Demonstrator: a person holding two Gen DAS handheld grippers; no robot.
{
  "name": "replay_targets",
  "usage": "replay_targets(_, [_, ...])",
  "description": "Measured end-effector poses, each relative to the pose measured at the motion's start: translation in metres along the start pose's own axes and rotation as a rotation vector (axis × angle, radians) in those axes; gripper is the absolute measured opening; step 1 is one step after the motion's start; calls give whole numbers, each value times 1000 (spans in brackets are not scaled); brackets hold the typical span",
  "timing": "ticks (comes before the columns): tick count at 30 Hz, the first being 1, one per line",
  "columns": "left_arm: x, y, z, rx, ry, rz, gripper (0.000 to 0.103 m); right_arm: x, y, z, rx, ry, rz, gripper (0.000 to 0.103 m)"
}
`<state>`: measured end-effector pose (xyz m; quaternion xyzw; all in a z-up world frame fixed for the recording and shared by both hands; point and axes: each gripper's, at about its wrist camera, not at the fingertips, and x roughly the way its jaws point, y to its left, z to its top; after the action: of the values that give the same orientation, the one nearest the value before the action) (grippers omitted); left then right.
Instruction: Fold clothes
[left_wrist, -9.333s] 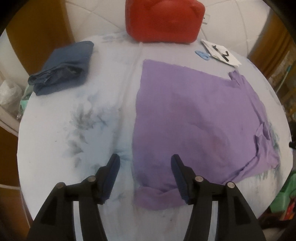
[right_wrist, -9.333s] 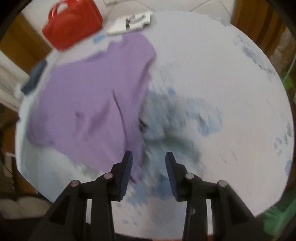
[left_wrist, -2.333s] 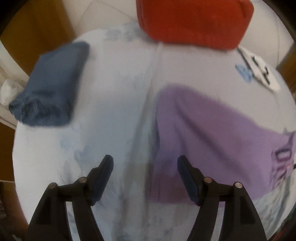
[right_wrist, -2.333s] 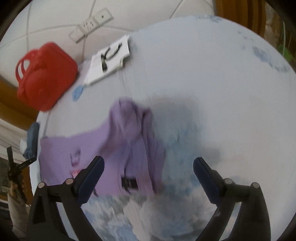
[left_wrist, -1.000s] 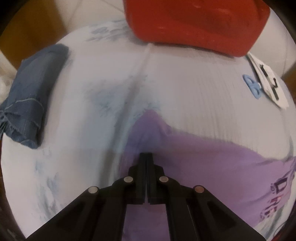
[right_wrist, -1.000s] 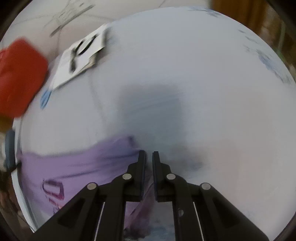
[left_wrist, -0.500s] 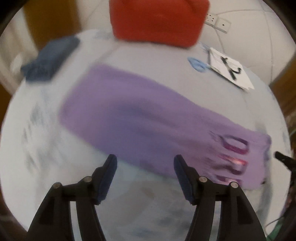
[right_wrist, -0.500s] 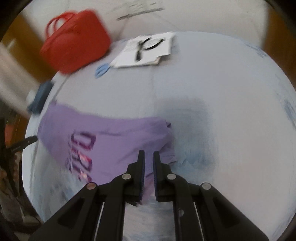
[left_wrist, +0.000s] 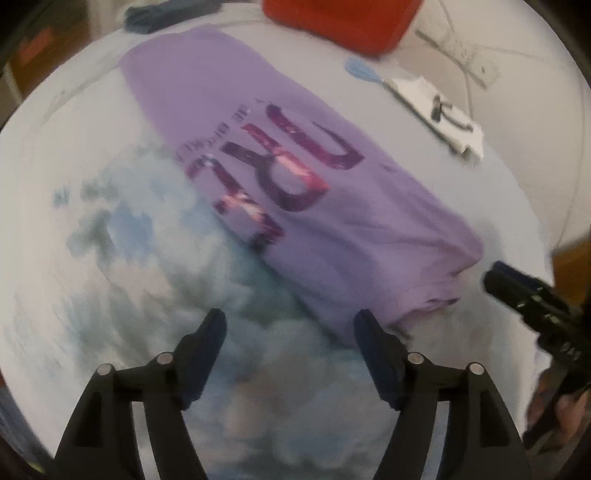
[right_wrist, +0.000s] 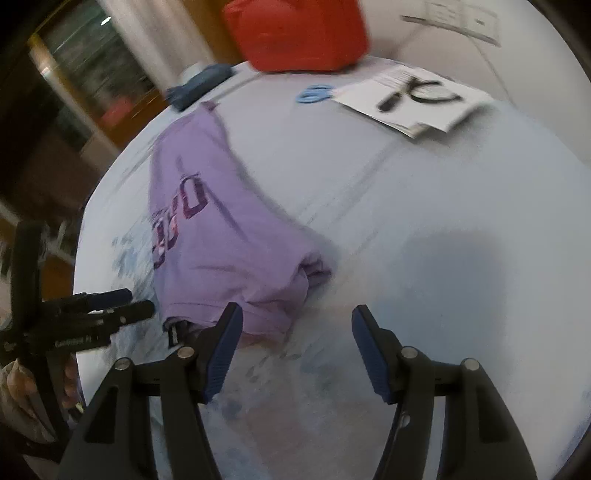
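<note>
I see the shirt (left_wrist: 295, 177) lying on the table (left_wrist: 92, 277) as a long folded strip, print up. Both my left gripper (left_wrist: 288, 325) and right gripper (right_wrist: 295, 321) hang with jaws apart, empty. I judge a crosswise fold remains.

- Purple T-shirt (left_wrist: 332, 192) lies folded into a long, narrow band on the surface (left_wrist: 92, 295), printed dark-purple lettering facing up.
- Its near end is bunched, layers showing.
</note>
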<state>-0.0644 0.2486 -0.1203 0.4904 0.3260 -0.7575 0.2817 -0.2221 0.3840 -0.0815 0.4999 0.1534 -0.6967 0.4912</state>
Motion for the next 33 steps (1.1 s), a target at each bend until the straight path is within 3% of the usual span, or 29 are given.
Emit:
replay_targets(9, [15,-36,-19,-73,-87,70,77,21,-10,20,-181,28,91,61])
replay_targets(14, [25,-56,-19,-16,-121,178,77,39,-9,23,-244,40,111,61])
replay_targets(19, [28,-57,-15,-3,-122,194,77,52,-3,22,-298,29,110,62])
replay_targets(21, [26,-57,-13,16,-121,195,66,52,0,20,-330,17,81,62])
replay_targets(22, [24,-57,-12,26,-121,195,43,53,2,19,-344,11,57,61])
replay_targets(23, [22,-56,-10,32,-120,190,28,53,4,18,-359,5,34,52])
replay_targets(24, [17,-53,-7,31,-119,180,24,53,5,17,-363,4,9,42])
replay_targets(25, [13,-50,-5,31,-118,170,16,52,2,20,-334,17,36,36])
replay_targets(26, [8,-47,-2,30,-116,160,13,52,-1,23,-300,34,72,15])
replay_targets(33, [-37,-22,38,36,-168,101,10,25,20,59,-252,-44,130,13])
